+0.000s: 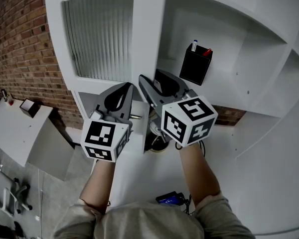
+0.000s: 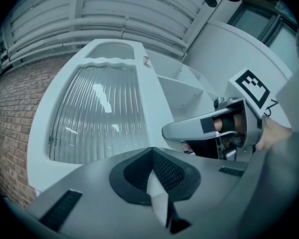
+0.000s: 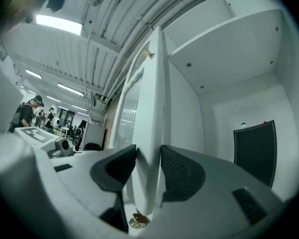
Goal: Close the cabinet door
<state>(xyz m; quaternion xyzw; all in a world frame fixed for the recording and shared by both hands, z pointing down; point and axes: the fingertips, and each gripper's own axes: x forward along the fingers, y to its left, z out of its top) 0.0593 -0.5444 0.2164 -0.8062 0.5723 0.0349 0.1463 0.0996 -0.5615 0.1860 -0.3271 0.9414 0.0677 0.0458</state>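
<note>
White cabinet (image 1: 249, 54) — top cut off — stands open; its cabinet door (image 1: 97, 34) hangs at eleven o'clock, lower edge hidden behind my grippers. My right gripper (image 3: 148, 151) has fingers apart, straddling that door's edge; left gripper (image 2: 152, 151) — fingers together, empty.

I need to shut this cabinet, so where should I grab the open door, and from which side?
Take the door by its free upright edge, coming edge-on with one jaw on each flat face. That edge is thin and flat, and it points toward you; the right gripper straddles it now.
</note>
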